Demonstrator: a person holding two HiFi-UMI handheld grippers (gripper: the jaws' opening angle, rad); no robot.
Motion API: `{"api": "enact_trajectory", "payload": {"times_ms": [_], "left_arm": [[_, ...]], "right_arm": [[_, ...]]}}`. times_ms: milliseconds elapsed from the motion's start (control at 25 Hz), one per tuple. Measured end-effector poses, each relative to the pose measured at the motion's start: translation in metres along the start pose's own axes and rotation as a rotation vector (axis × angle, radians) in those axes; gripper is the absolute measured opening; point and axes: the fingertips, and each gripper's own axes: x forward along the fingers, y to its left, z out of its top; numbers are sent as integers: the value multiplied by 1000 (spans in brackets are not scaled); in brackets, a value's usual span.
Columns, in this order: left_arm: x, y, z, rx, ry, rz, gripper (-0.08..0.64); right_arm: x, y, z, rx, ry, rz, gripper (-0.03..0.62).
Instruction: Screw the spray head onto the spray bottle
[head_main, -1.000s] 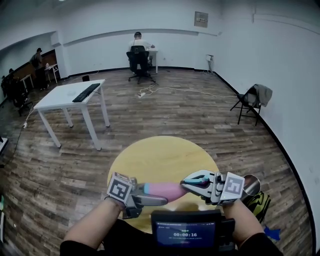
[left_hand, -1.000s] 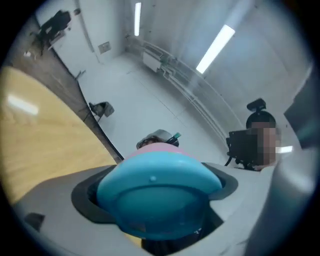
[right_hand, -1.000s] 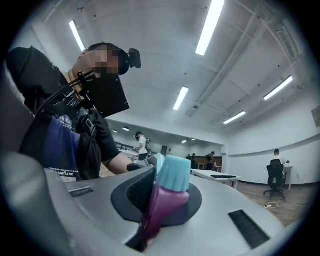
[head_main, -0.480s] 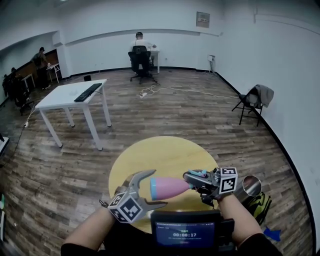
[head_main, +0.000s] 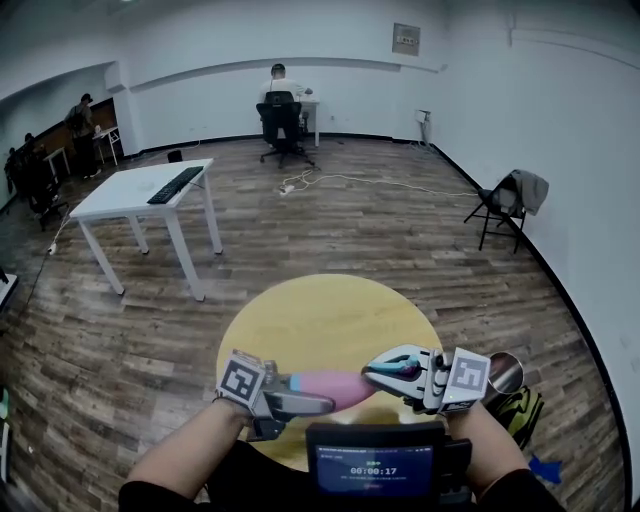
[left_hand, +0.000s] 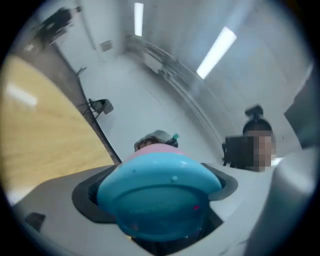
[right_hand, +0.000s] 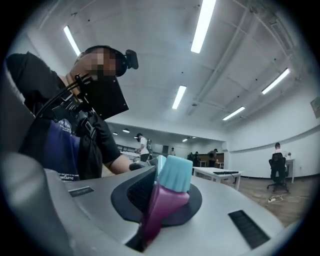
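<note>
now the left gripper (head_main: 312, 393) has its jaws clamped on the pink bottle (head_main: 345, 382), held sideways above the yellow bench (head_main: 320, 320), and the right gripper (head_main: 385, 368) has its jaws clamped on the spray head (right_hand: 167, 197) at the bottle's narrow end.

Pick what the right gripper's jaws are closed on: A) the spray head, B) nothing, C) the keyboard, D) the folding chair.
A: the right gripper is shut on the spray head, with its teal collar and purple body pinched between the jaws.
</note>
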Motion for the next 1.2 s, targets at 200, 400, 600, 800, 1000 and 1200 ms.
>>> {"api": "enact_trajectory", "payload": {"times_ms": [200, 400, 600, 800, 1000, 1200], "left_arm": [[-14, 5, 35, 238, -175, 193, 540], [-46, 10, 44, 767, -108, 538, 540], [-9, 30, 18, 1101, 184, 609, 546], [5, 22, 20, 833, 140, 412, 532], [4, 21, 21, -155, -15, 28, 532], [-11, 13, 40, 88, -169, 130, 541]], "right_arm": [[-15, -39, -24, 289, -68, -97, 15], [-37, -90, -53, 615, -151, -224, 15], [-16, -69, -48, 610, -93, -107, 15], [-14, -56, -24, 446, -78, -110, 15], [-3, -12, 4, -42, 9, -29, 15], [-14, -36, -16, 190, -51, -80, 15]]}}
